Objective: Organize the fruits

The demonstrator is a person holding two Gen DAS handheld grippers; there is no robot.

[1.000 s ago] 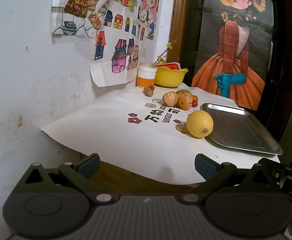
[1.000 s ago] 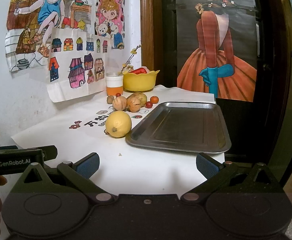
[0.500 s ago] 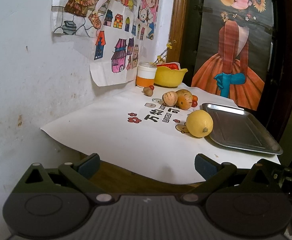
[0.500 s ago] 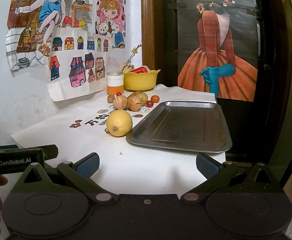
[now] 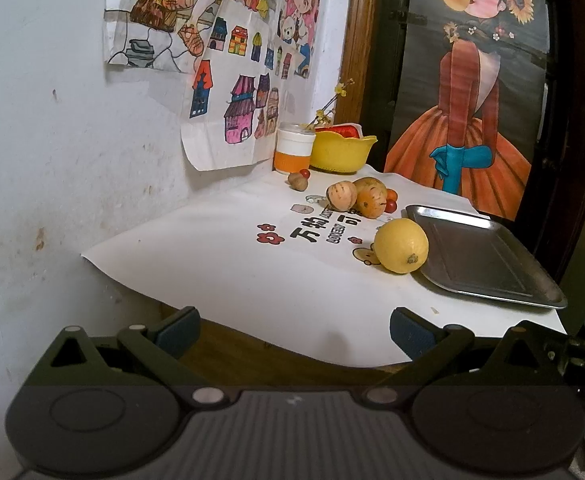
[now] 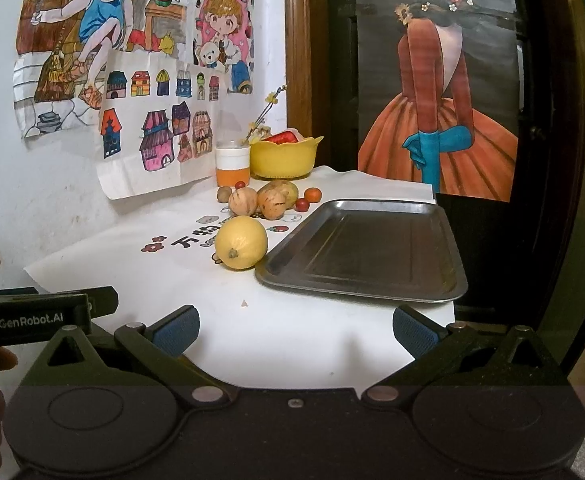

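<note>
A yellow lemon (image 5: 401, 245) (image 6: 241, 242) lies on the white table cover, touching the left rim of an empty steel tray (image 5: 480, 256) (image 6: 368, 248). Behind it cluster several tan striped fruits (image 5: 342, 195) (image 6: 243, 201), small red tomatoes (image 5: 390, 203) (image 6: 312, 194) and a brown nut (image 5: 297, 181) (image 6: 223, 194). My left gripper (image 5: 294, 332) is open over the table's near edge, nothing between its fingers. My right gripper (image 6: 295, 328) is open too, empty, short of the tray's front rim.
A yellow bowl (image 5: 342, 153) (image 6: 283, 157) holding something red and a white-and-orange cup (image 5: 292, 153) (image 6: 232, 163) stand at the back by the wall. Drawings hang on the left wall. The left gripper's body (image 6: 36, 314) and a hand show at the right view's left edge.
Both grippers have crept slightly forward toward the table; the fruits and tray have not moved, and both stay open.
</note>
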